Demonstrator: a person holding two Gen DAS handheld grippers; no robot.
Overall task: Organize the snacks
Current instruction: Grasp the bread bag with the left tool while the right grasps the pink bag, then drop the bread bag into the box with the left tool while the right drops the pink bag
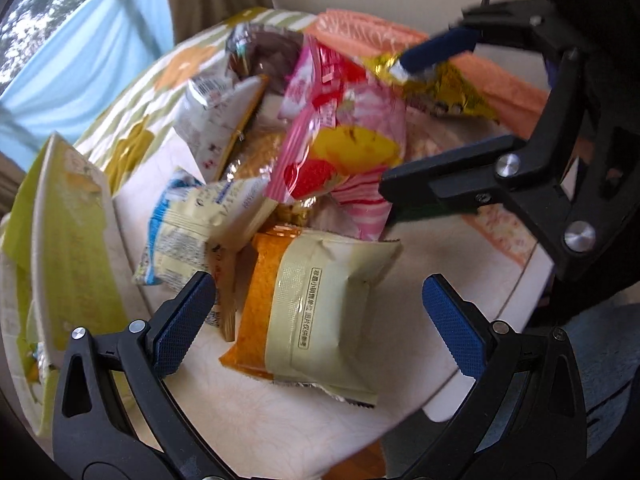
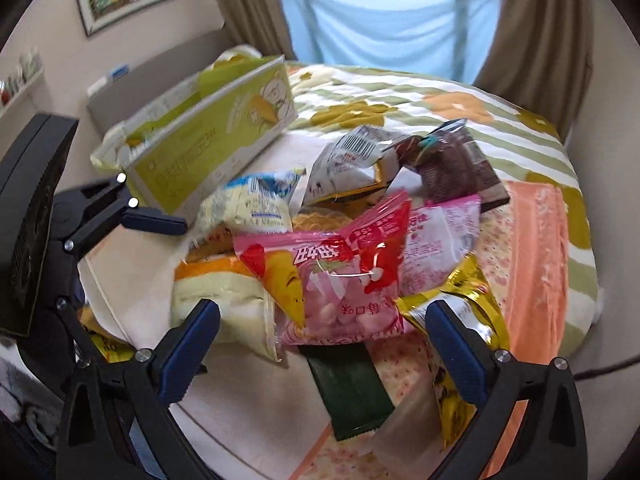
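A: Left wrist view, entries by size. Item one: bed point(image 1: 132, 92) with flowered cover, carrying all the rest. Item two: green box point(image 1: 72, 240), open, at the pile's left edge. Item three: pile of snack packets on a pale board.

B: Packets, same order?

A: Pink strawberry packet point(image 1: 344, 148), topmost. Cream-and-orange packet point(image 1: 316, 304), nearest the left tool point(image 1: 320, 320). Blue-and-white packet point(image 1: 192, 224) beside the box. Gold packet point(image 1: 444, 88) at the far side. Dark green packet point(image 2: 348, 392), flat, partly under the pink one.

B: Tools?

A: Left tool: jaws wide apart, empty, straddling the cream-and-orange packet without touching. Right tool point(image 2: 324, 348): jaws likewise spread, holding nothing; one finger point(image 1: 424, 56) lies over the gold packet.

B: Step in hand?

A: By my reading, choosing a first packet; the pile looks unsorted and the box is probably the destination. Next move calls for lowering the left tool, pinching the cream-and-orange packet by its body so the slick film does not slip, then carrying it left to the box.
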